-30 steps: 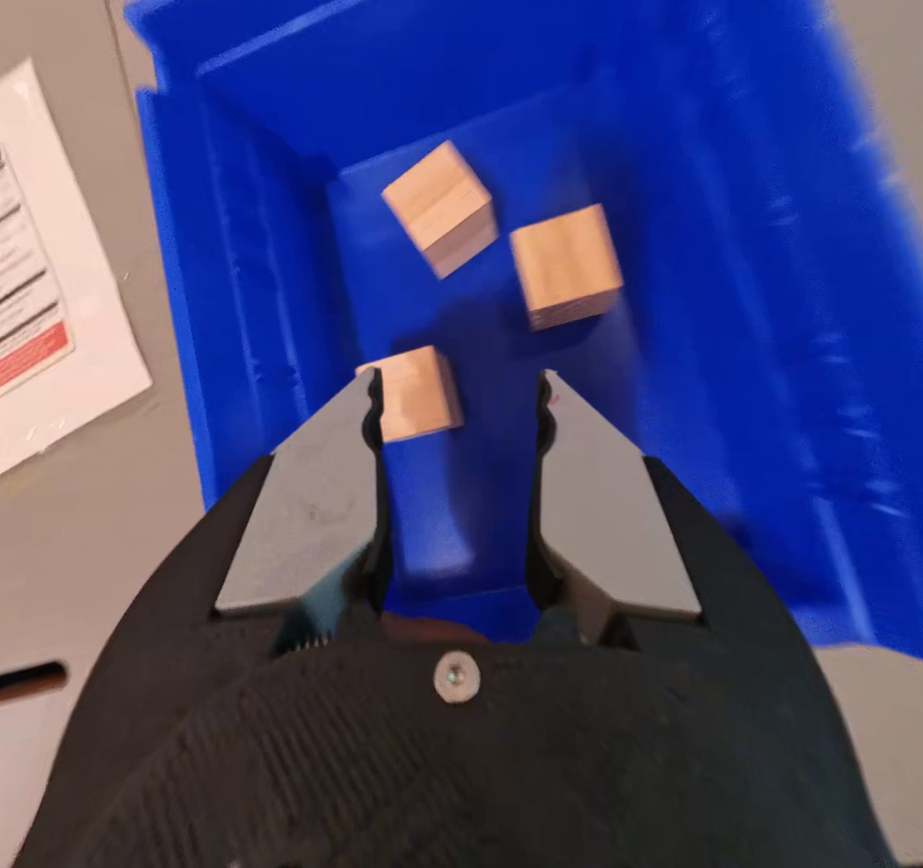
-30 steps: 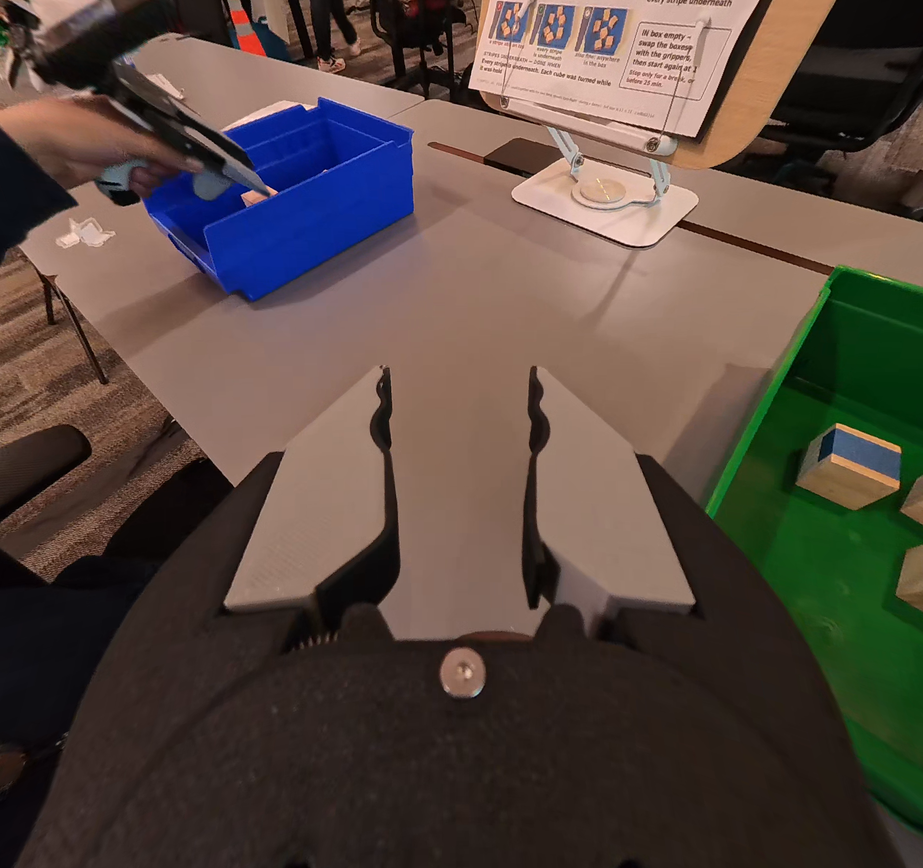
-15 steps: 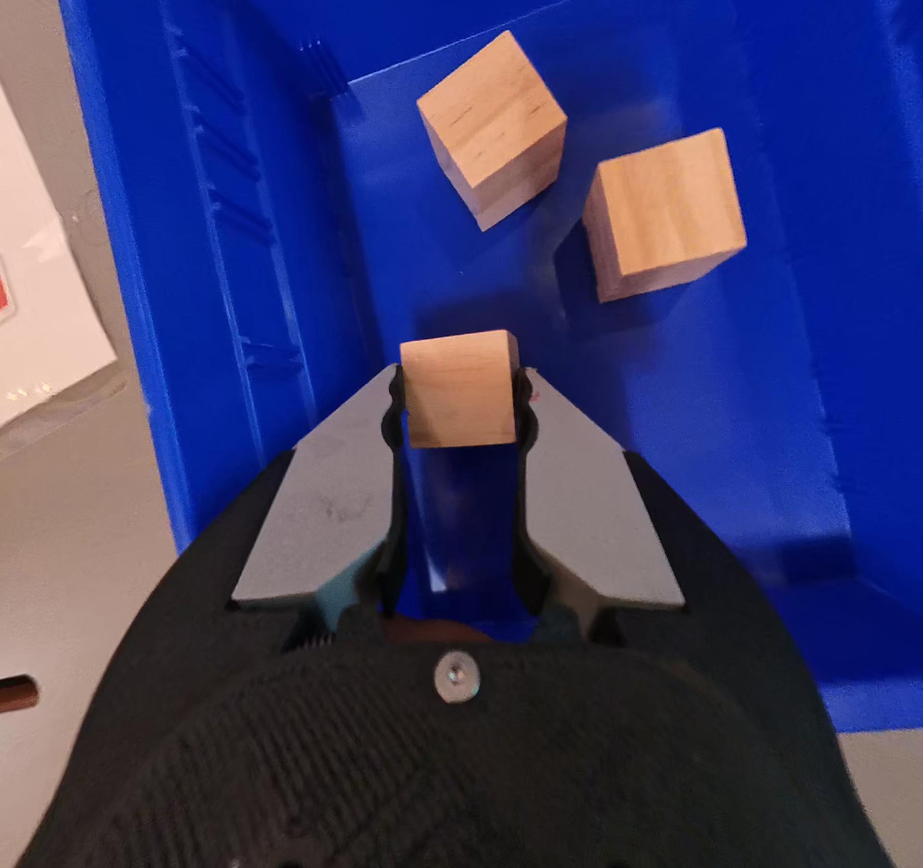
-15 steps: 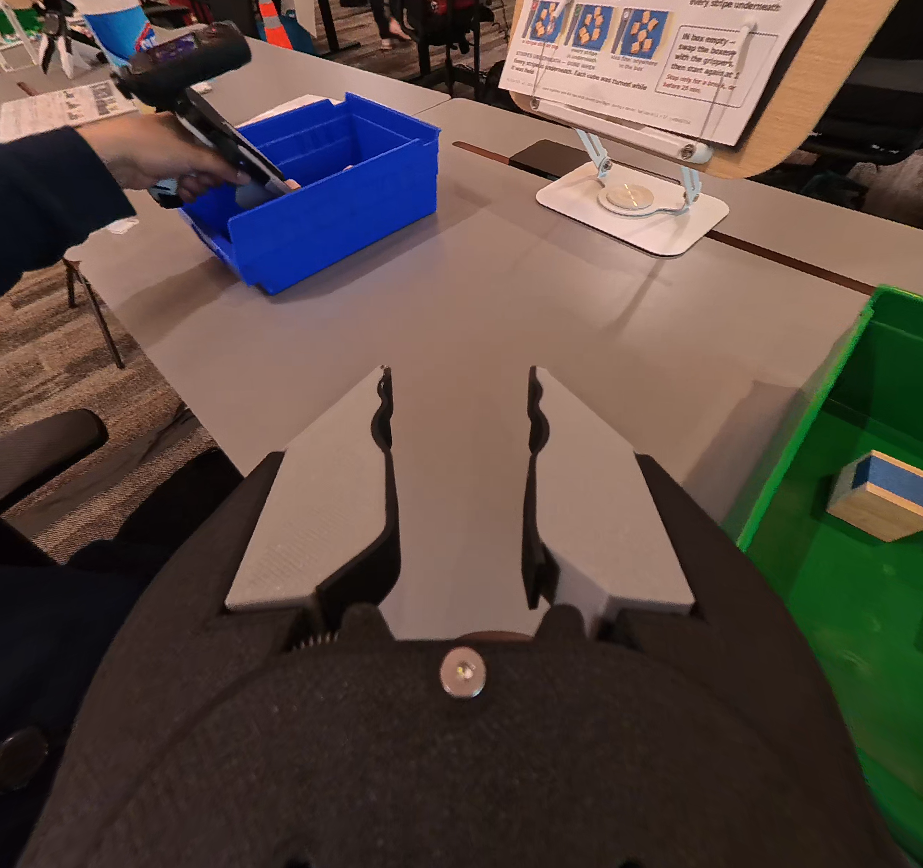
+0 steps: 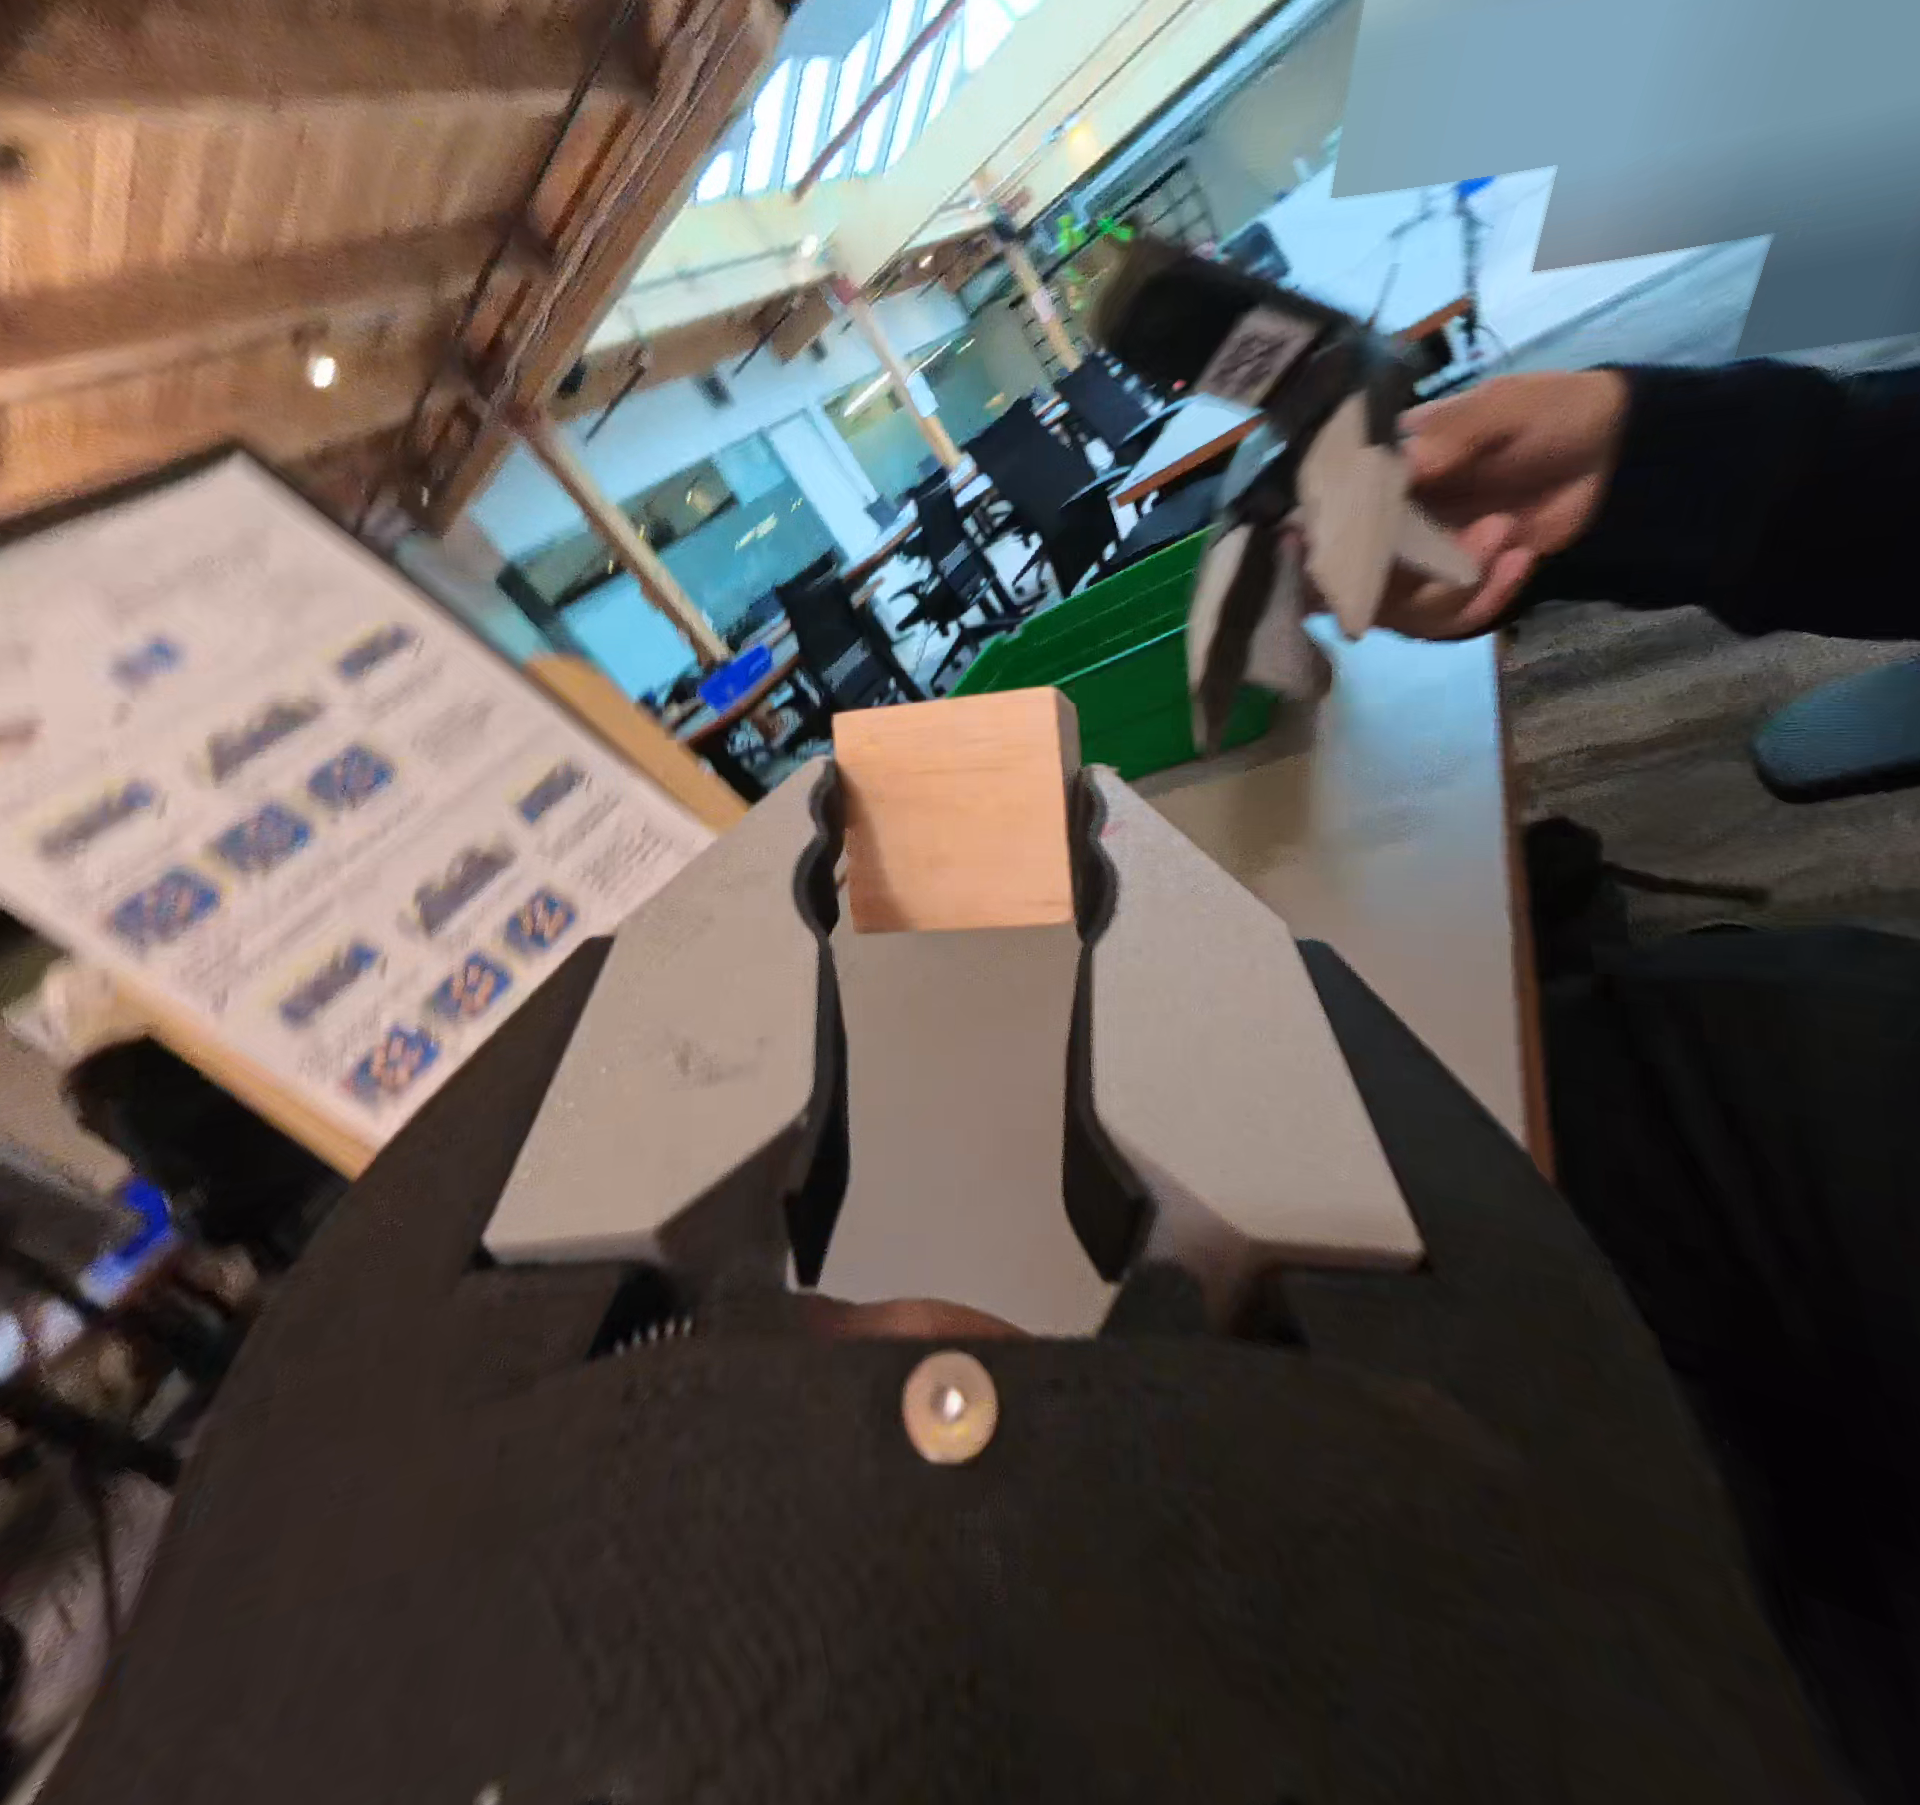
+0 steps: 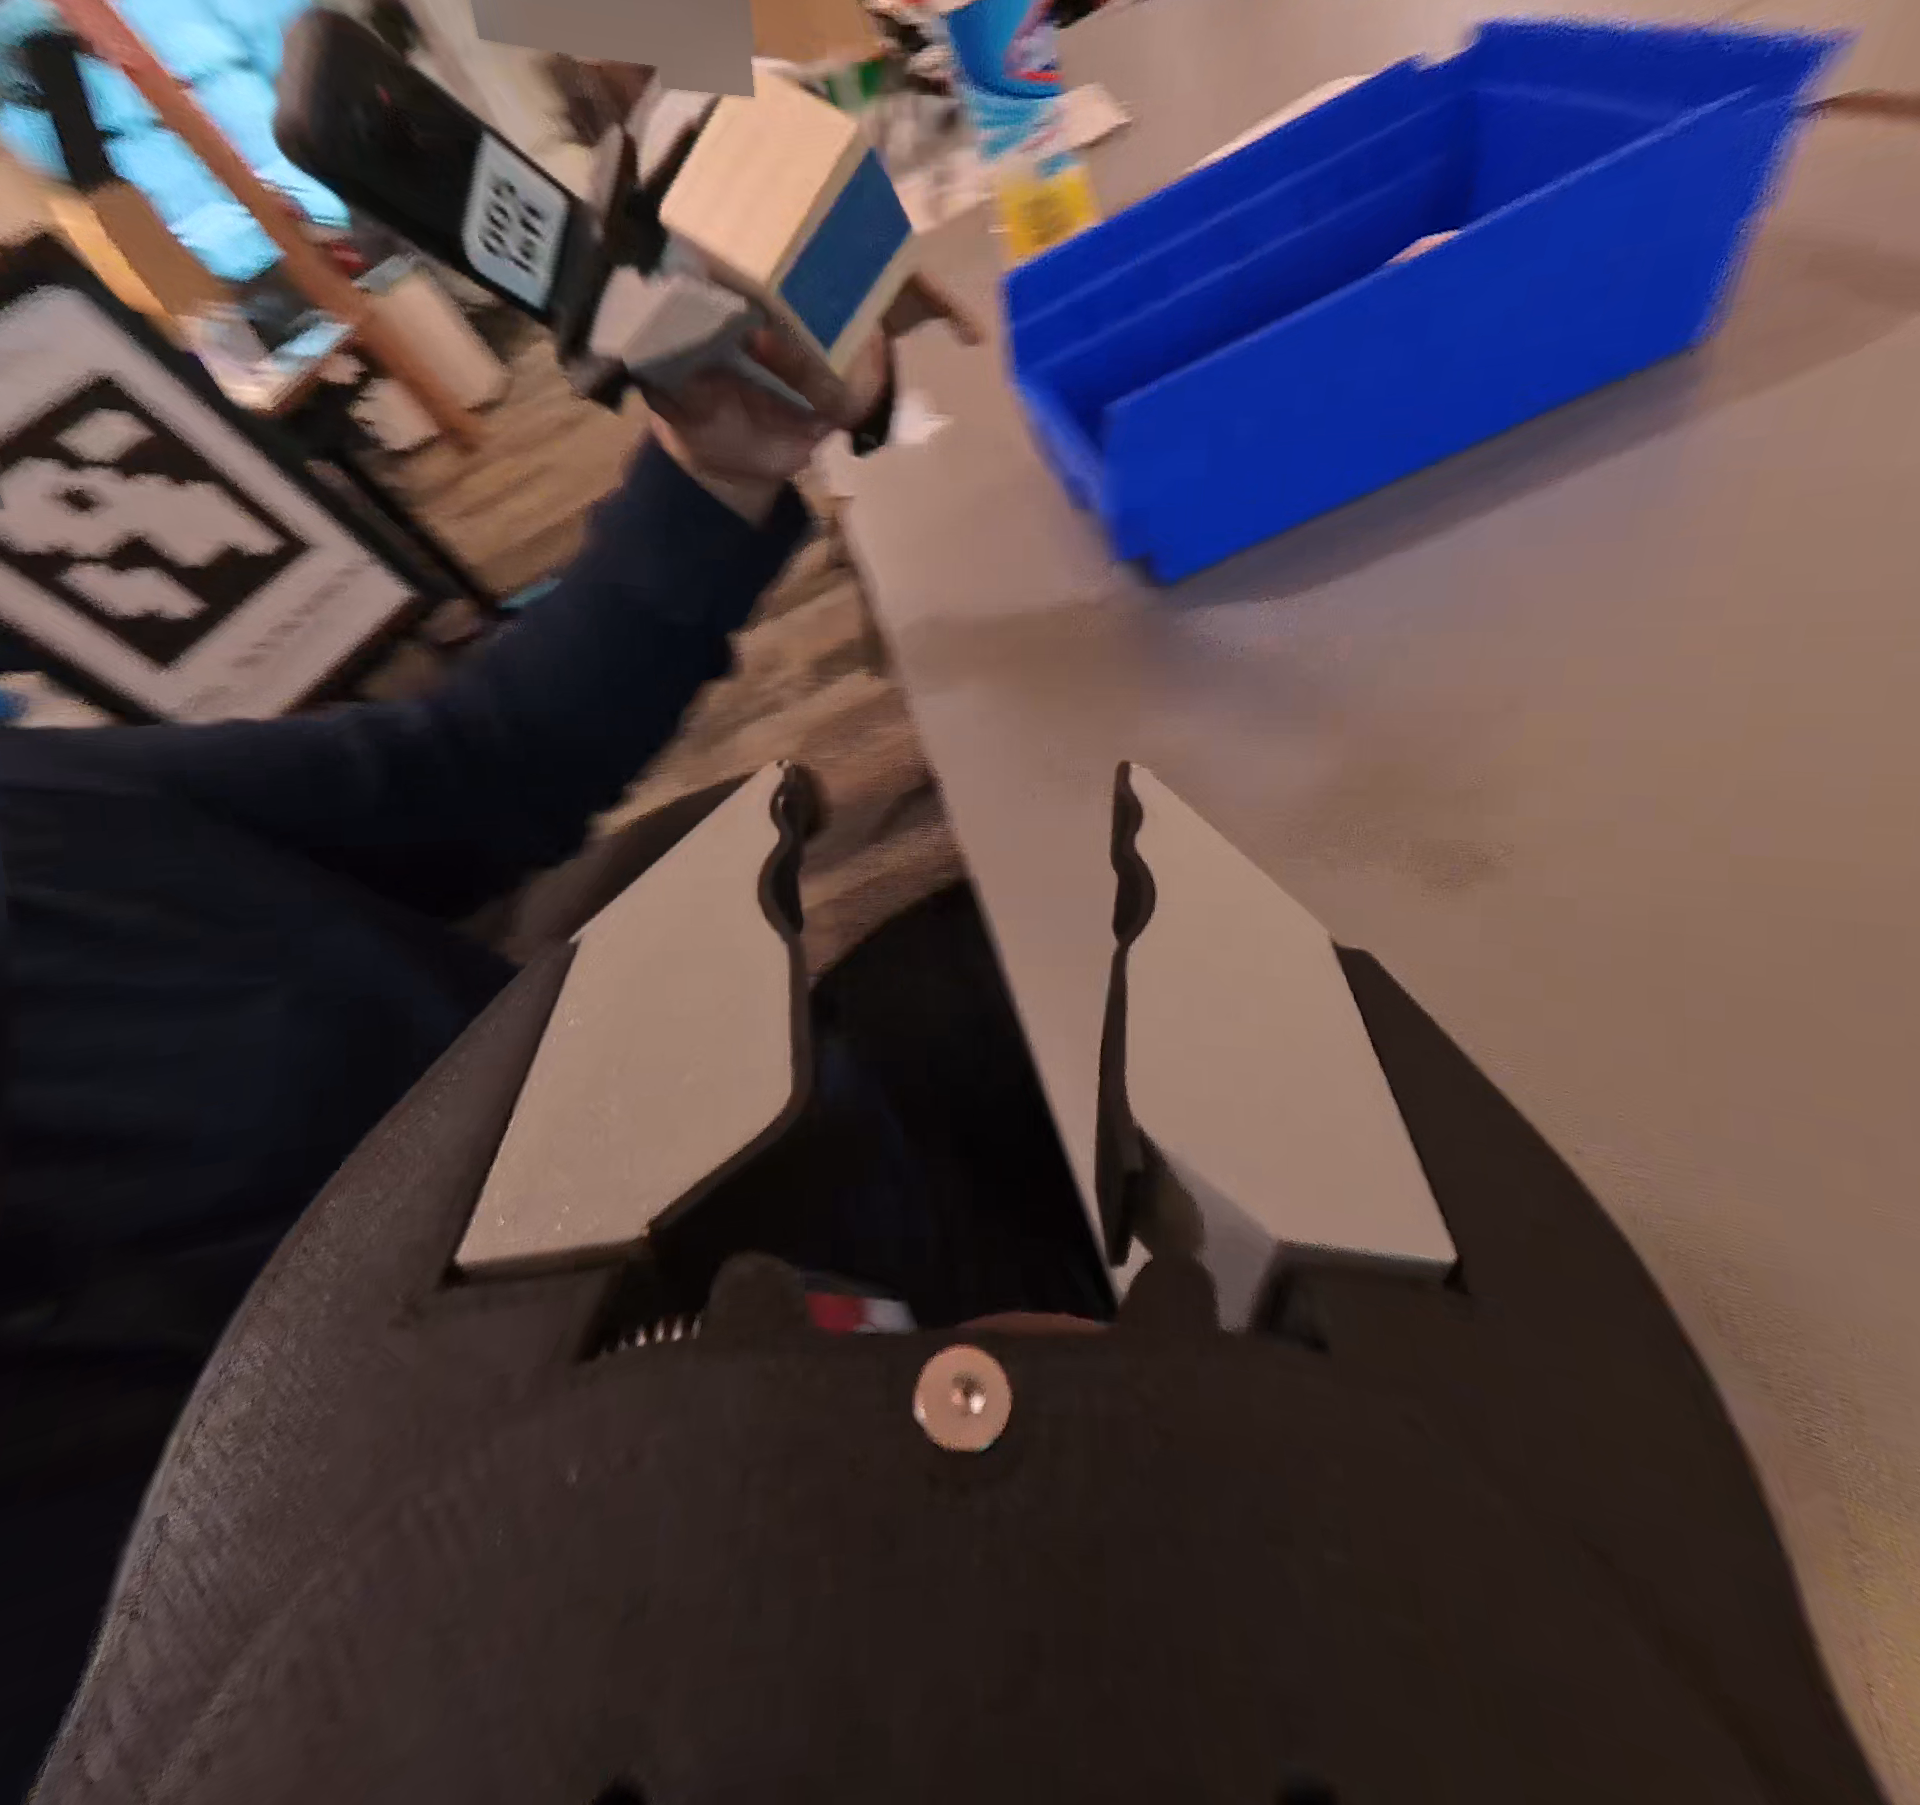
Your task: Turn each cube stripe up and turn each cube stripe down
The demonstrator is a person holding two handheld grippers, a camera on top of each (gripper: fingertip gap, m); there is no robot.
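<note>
Gripping: my left gripper [image 5: 956,846] clamps the square wooden cube [image 5: 954,813], at 12 o'clock between its tips.
Right gripper [image 6: 956,825]: jaws apart, empty.

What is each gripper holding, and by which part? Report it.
The left gripper clamps a wooden cube with a blue stripe face by two opposite plain side faces. The right gripper is open and holds nothing.

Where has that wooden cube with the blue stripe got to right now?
The wooden cube is clamped between the left gripper fingertips, held in the air left of the blue bin, blue face toward the right wrist camera.
</note>
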